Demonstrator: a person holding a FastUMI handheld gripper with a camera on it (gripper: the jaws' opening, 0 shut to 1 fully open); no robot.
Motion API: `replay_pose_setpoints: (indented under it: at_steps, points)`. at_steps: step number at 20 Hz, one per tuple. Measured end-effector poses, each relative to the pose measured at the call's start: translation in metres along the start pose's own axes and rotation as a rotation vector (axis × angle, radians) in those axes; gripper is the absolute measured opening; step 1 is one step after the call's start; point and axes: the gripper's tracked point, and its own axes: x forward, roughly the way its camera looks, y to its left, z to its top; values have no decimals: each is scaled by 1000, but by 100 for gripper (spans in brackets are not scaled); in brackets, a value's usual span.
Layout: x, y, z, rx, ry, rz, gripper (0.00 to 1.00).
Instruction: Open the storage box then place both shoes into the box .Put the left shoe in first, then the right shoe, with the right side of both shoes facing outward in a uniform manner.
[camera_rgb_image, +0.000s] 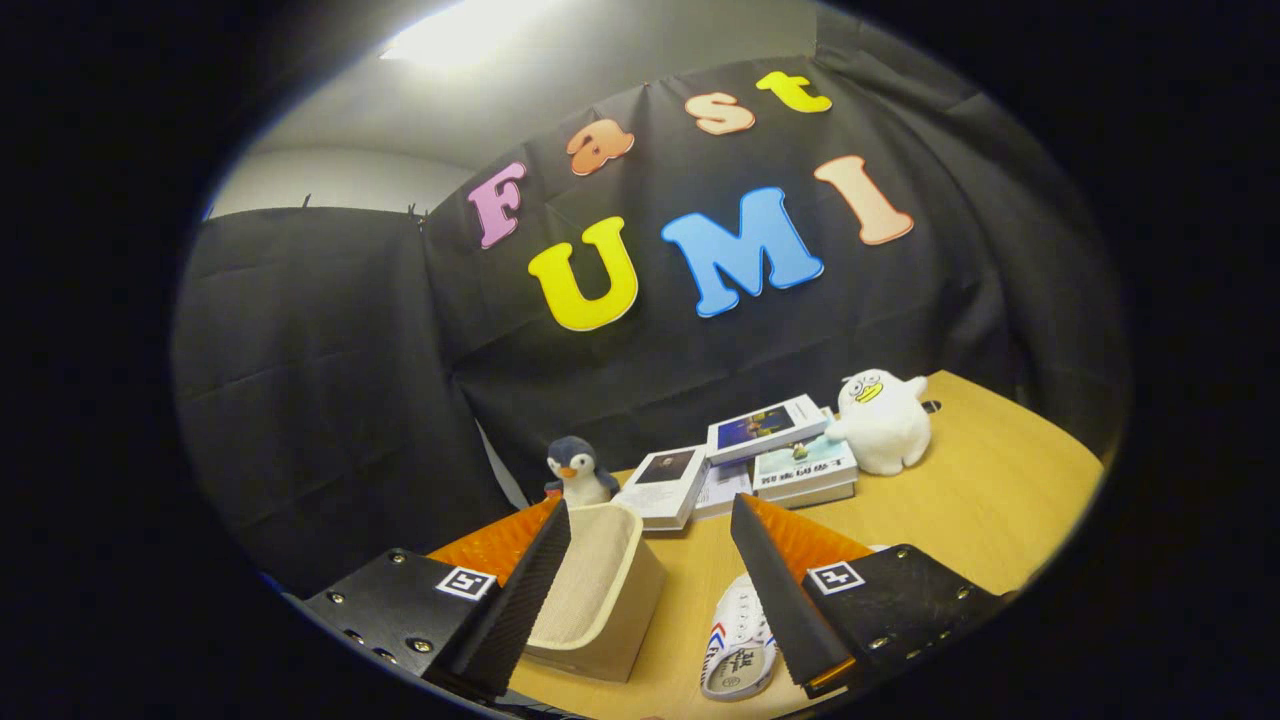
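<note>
Gripper (650, 590) released, fingers wide apart, holding nothing. Box (600, 590) sits at lower centre, beside the left finger. Shoe (738, 650) lies at lower right of centre, against the right finger. Shoe appears light, soft canvas; grasp the collar or heel rim.

We see the tool (650, 590) with fingers spread, a beige box (600, 590) and a white shoe (738, 645) between them on the tabletop (980, 500), books (765, 450) beyond.
</note>
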Motion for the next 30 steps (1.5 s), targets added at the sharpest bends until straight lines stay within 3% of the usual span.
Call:
replay_pose_setpoints:
  at_steps: [11, 26, 27, 28, 29, 30]
  points:
    - [22, 23, -87, 278, 269, 90, 98]
    - [39, 63, -154, 617, 488, 187, 97]
    - [41, 62, -157, 627, 495, 176, 94]
    - [41, 60, -158, 639, 512, 171, 79]
    - [42, 62, -162, 658, 524, 166, 74]
    - [43, 65, -162, 685, 535, 176, 54]
